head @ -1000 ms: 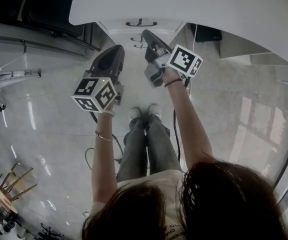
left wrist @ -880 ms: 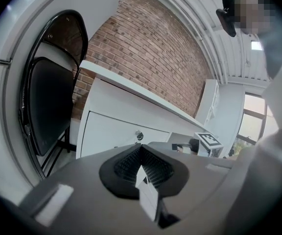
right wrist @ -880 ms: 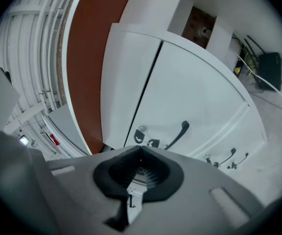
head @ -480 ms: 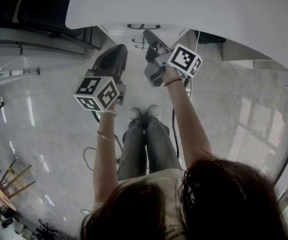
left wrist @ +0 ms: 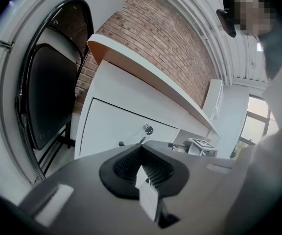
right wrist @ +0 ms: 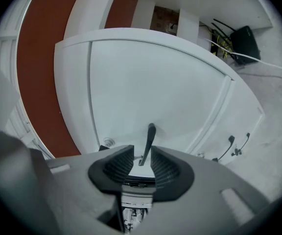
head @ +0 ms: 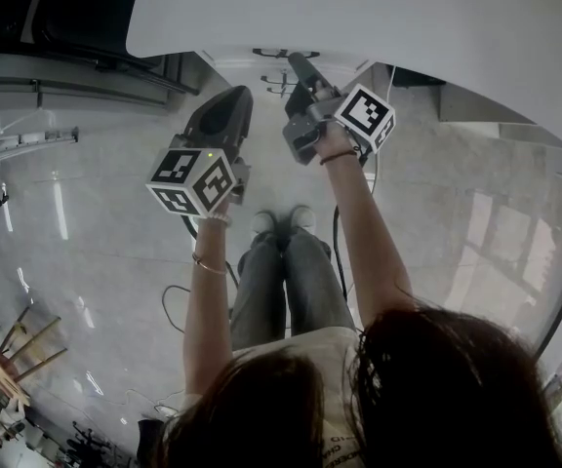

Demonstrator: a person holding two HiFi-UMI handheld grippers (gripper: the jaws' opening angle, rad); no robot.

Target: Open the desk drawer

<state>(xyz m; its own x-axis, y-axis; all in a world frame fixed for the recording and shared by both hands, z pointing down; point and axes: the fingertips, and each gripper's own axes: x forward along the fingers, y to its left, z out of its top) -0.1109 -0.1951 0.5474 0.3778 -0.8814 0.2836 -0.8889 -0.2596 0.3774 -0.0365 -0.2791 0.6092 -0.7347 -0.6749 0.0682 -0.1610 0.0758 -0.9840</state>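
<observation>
The drawer handle is lined up lengthwise between the parted jaws of the right gripper, ungrasped, while the left gripper is held shut, empty.

It looked like an office: a curved white desk with drawers filled the frame's top, a black folding chair stood at left against a brick wall, and a glossy tiled floor lay below.
</observation>
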